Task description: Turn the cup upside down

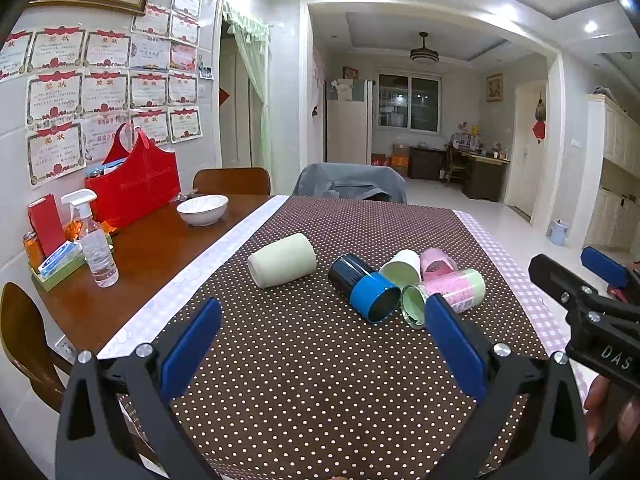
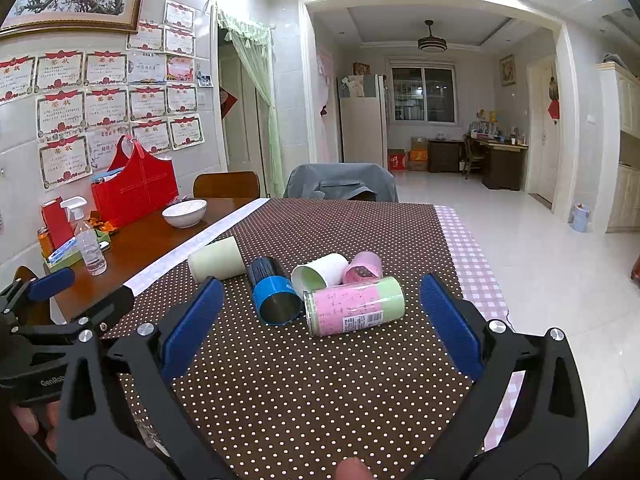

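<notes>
Several cups lie on their sides on the brown dotted tablecloth (image 1: 304,360). A pale green cup (image 1: 282,260) lies apart at the left. A dark blue cup (image 1: 364,288), a white cup (image 1: 402,268), a pink cup (image 1: 438,264) and a pink-and-green cup (image 1: 448,292) lie bunched together. In the right wrist view I see the same ones: pale green cup (image 2: 216,263), blue cup (image 2: 274,290), white cup (image 2: 320,272), pink cup (image 2: 363,267), pink-and-green cup (image 2: 354,306). My left gripper (image 1: 322,344) is open and empty, short of the cups. My right gripper (image 2: 322,324) is open and empty, near the pink-and-green cup.
A white bowl (image 1: 203,209), a spray bottle (image 1: 94,240), a red bag (image 1: 134,184) and a tray of small items (image 1: 56,264) stand on the bare wooden table at the left. Chairs stand at the far edge (image 1: 348,184). The table's right edge drops to the floor.
</notes>
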The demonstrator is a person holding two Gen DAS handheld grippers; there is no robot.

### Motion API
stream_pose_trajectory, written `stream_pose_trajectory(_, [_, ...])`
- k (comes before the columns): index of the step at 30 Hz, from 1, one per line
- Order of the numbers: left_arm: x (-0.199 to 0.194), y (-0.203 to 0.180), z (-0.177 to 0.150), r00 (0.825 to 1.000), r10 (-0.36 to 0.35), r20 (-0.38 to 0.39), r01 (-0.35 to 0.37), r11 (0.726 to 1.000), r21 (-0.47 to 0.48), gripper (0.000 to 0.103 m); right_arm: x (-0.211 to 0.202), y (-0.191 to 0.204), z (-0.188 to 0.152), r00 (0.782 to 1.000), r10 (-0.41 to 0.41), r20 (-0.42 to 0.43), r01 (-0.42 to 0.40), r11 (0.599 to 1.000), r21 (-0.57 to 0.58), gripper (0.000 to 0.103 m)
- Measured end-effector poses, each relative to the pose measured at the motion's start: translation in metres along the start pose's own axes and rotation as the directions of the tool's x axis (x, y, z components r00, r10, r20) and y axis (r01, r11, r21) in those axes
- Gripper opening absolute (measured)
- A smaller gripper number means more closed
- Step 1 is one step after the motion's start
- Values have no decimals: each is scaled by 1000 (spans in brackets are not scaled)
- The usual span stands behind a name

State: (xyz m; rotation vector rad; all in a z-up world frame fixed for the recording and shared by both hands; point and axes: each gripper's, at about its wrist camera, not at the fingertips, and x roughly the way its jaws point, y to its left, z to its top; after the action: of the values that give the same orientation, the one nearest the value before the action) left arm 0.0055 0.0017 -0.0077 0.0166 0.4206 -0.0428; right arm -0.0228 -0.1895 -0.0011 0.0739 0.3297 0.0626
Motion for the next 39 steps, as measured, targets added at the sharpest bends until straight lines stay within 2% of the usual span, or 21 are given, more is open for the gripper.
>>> stream_pose_trajectory(27, [0,1,0,1000,-5,-7,6,1000,1,99,2,-4,1,1000,-1,8,1,1000,-5,97])
stream_pose_trajectory(39, [25,-5,12,999,-3,-36,5,999,34,99,22,-7,2,1000,-2,-19,1,1000,-12,97])
